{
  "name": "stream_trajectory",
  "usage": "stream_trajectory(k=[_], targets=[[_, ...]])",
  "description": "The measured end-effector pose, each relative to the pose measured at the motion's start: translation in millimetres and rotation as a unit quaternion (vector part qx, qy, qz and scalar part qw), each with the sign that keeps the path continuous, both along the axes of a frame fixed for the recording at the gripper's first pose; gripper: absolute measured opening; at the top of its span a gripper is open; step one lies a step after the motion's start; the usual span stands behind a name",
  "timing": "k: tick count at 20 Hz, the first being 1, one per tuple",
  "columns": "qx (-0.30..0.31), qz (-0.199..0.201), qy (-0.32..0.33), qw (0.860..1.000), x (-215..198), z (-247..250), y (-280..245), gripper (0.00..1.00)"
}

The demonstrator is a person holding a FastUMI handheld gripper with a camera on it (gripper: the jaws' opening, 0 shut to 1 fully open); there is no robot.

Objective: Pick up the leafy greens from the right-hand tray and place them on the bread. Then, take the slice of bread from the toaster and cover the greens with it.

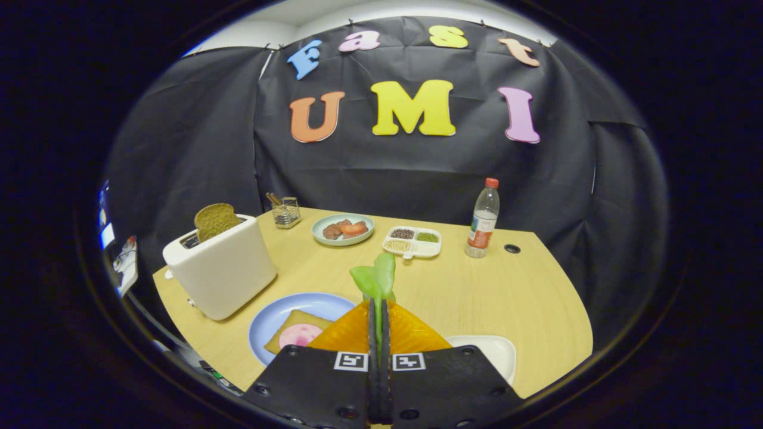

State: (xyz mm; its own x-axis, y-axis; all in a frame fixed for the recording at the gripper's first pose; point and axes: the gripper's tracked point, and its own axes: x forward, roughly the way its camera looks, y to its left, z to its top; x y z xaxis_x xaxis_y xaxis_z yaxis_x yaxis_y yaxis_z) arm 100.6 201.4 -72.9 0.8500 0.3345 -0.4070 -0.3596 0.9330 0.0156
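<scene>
My gripper [379,305] is shut on the leafy greens [377,279], whose leaves stick up just ahead of the fingertips, lifted above the wooden table [489,292]. Left of the fingers lies a blue plate [271,319] holding a slice of bread [285,329] topped with a pink round of meat [300,335]. Right of the fingers sits the white tray [492,348], partly hidden by the gripper body. Further left stands a white toaster [220,268] with a brown slice of bread [215,220] sticking up from its slot.
At the back of the table stand a small glass holder [287,213], a plate of meat pieces [343,229], a white divided dish of seeds [412,242] and a plastic bottle with a red cap [483,218]. A cable hole [511,248] lies beside the bottle.
</scene>
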Motion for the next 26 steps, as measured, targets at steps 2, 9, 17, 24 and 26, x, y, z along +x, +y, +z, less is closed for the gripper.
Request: stream_trajectory(k=[2,9,17,24,26], targets=[[-0.026,-0.007,-0.010,1.000,8,-3,9,0.00],[-0.098,-0.007,-0.025,0.995,12,-30,47,0.00],[-0.096,0.015,-0.001,0.995,-3,-54,85,0.00],[-0.046,0.055,0.045,0.996,-22,-65,112,0.20],[-0.038,0.058,0.051,0.996,-24,-66,114,0.28]])
